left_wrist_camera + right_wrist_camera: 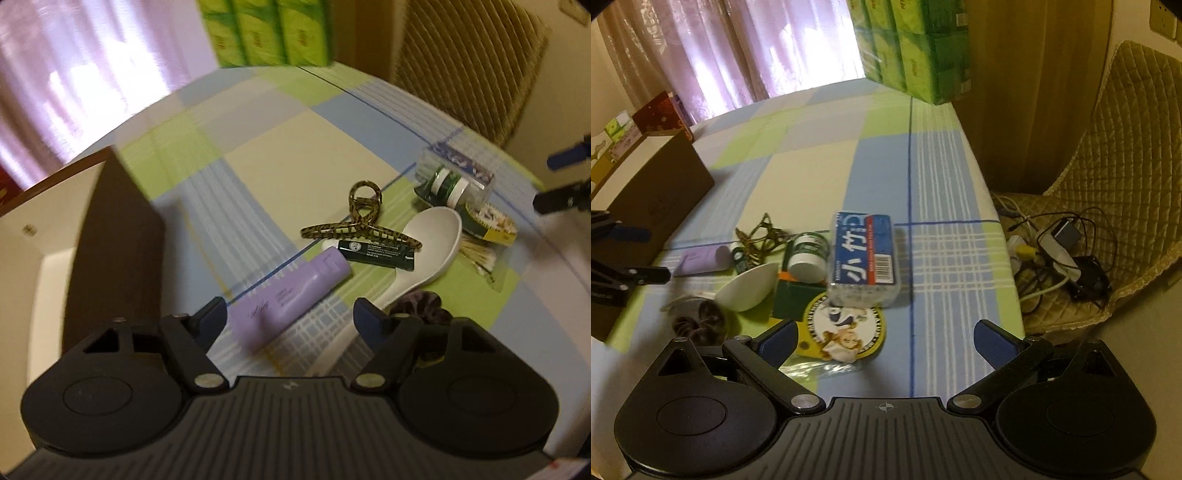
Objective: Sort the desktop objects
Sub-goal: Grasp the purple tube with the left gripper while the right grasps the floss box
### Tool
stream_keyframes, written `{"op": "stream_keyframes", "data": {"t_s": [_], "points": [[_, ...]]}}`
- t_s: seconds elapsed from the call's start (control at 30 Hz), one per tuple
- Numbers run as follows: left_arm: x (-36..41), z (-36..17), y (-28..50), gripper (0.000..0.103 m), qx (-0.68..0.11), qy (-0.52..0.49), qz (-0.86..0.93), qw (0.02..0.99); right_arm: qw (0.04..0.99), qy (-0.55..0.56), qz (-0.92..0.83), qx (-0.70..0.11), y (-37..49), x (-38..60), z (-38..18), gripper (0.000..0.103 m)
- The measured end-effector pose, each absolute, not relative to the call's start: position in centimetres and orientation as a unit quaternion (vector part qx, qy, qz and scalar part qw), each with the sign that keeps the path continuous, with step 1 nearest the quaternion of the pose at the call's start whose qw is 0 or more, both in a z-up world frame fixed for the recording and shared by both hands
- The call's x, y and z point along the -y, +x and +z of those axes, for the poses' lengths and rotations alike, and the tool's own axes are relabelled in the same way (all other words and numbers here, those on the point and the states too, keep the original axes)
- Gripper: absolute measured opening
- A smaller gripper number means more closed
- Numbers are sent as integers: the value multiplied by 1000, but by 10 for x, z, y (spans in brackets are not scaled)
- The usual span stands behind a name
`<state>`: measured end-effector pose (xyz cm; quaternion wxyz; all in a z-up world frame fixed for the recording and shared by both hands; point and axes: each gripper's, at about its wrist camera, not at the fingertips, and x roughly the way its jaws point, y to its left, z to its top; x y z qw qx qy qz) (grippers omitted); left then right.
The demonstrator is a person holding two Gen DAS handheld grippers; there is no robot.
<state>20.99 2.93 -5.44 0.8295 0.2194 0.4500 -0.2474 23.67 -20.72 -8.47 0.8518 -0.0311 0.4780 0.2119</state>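
A pile of small objects lies on the checked tablecloth [266, 147]. My left gripper [291, 314] is open, its fingers on either side of the near end of a lilac tube [288, 295], not touching it. Beyond lie a leopard hair claw [360, 221], a dark green tube [376, 254], a white spoon [424, 251] and a dark scrunchie [421, 306]. My right gripper [886, 341] is open and empty above the cloth, just short of a blue tissue pack [862, 258]. A green jar [807, 254], a green box [794, 295] and a round printed packet [846, 332] sit beside the pack.
An open brown cardboard box [122, 240] stands at the left of the table. Green tissue packs [916, 48] are stacked at the far edge. A quilted chair [1108, 184] with cables and chargers [1063, 254] stands off the right edge. Curtains hang behind.
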Motion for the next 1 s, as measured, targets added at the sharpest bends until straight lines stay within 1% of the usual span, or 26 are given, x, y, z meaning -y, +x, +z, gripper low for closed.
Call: {"op": "stream_keyframes", "data": {"t_s": [0.13, 0.2, 0.27, 0.33, 0.37, 0.4, 0.5, 0.6, 0.77, 0.9, 1.0], "points": [[-17, -71, 226, 64, -452, 245, -283, 810, 851, -28, 206, -482, 245, 212, -88, 100], [-12, -80, 234, 58, -454, 255, -296, 801, 852, -28, 205, -481, 249, 213, -89, 99], [-8, -87, 240, 55, -455, 259, -306, 795, 852, -27, 207, -480, 252, 213, -89, 99], [-5, -93, 246, 49, -458, 260, -316, 789, 852, -28, 209, -479, 257, 212, -90, 99], [-4, -94, 248, 41, -461, 258, -319, 787, 852, -29, 212, -478, 259, 212, -90, 99], [-3, -97, 250, 37, -465, 257, -320, 785, 852, -30, 214, -477, 260, 211, -91, 99], [-5, -102, 255, 29, -470, 258, -306, 787, 851, -35, 220, -476, 267, 207, -93, 99], [-15, -102, 259, 27, -495, 225, -269, 795, 849, -39, 227, -475, 274, 203, -96, 97], [-36, -100, 259, 27, -532, 173, -173, 810, 846, -36, 242, -474, 287, 196, -103, 84], [-54, -100, 249, 27, -541, 135, -138, 819, 843, -29, 259, -470, 297, 188, -107, 79], [-62, -98, 241, 27, -543, 125, -127, 821, 839, -37, 265, -474, 305, 179, -112, 69]]}}
